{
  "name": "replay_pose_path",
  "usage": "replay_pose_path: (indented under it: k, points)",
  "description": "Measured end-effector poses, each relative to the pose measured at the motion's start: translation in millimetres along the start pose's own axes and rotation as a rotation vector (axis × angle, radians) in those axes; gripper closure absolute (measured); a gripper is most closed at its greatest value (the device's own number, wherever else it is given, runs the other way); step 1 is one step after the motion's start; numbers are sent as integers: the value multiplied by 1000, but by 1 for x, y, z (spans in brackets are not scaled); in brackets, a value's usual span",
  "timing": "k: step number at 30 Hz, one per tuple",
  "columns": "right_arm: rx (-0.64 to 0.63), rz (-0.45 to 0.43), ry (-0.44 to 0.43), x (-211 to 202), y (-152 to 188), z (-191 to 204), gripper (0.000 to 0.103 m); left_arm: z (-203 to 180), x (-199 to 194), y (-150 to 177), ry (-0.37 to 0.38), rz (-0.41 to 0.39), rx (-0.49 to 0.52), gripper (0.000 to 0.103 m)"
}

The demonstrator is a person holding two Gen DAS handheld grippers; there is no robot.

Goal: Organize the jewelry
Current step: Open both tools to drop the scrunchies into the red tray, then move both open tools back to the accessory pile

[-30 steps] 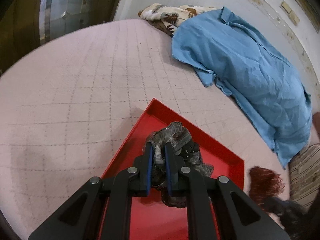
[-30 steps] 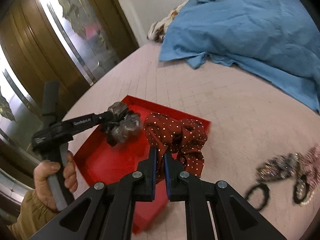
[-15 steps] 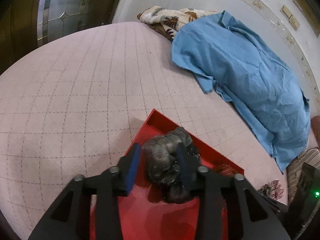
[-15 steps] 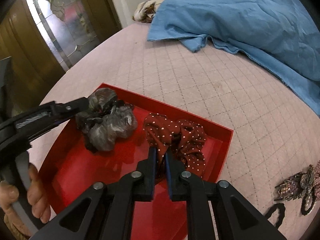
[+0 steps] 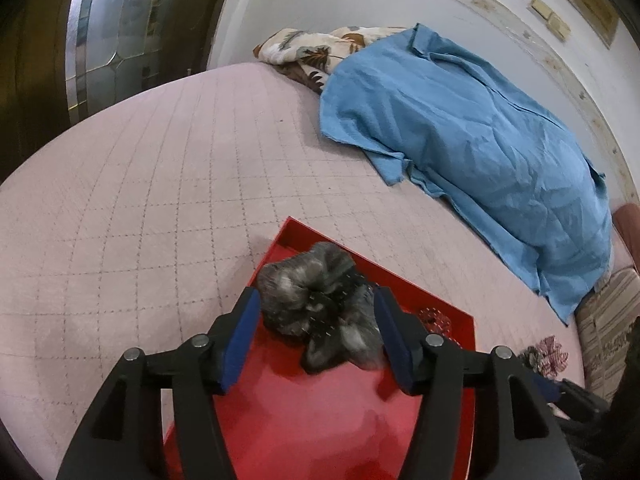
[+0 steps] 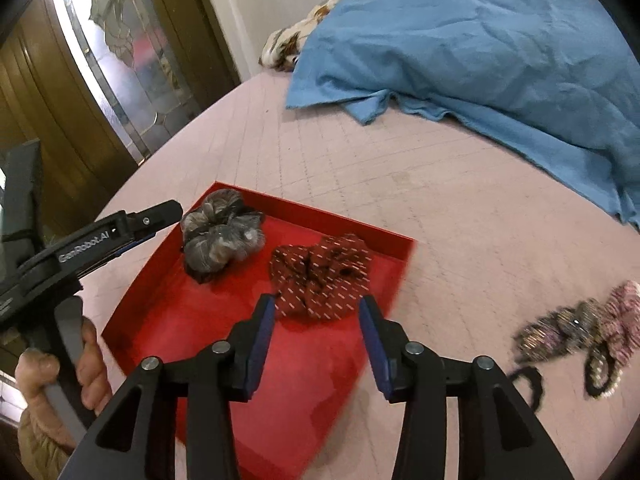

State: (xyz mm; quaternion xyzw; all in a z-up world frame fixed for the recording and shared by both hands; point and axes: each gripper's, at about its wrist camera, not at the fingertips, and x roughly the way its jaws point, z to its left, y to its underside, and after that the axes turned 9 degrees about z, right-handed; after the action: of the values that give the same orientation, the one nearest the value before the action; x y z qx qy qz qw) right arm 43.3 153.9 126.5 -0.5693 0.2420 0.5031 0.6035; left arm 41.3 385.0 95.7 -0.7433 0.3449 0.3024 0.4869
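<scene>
Both grippers, left gripper [image 5: 316,332] and right gripper [image 6: 316,340], opening over red tray [image 6: 160,320]; grey scrunchie [image 5: 316,308] between the left pads may snag and lift out.

1. Left claw [image 5: 316,336]: black angular arms, blue pads on the fingers [image 5: 240,336], silver screws at the pivots.
2. Right claw [image 6: 318,344]: same build.
3. Left claw's side: white "GenRobot.AI" lettering, grey handle.
4. Sleeve [image 6: 40,446]: tan cuff.

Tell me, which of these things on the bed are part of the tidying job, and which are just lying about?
Part of the job:
- red tray
- grey scrunchie in the tray
- dotted red scrunchie in the tray
- hair accessories on the bedspread, outside the tray

Just lying about:
- blue cloth
- floral cloth
</scene>
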Motion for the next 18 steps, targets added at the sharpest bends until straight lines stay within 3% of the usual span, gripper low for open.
replay_pose_path:
  k: [5, 10, 18]
  points:
    - [25, -53, 3, -37, 31, -30, 45, -13, -15, 17, -54, -40, 51, 42]
    - [52, -55, 51, -55, 68, -65, 45, -37, -27, 45, -157, -83, 140, 42]
    - [158, -90, 54, -85, 115, -130, 45, -77, -51, 104, -208, -62, 226, 41]
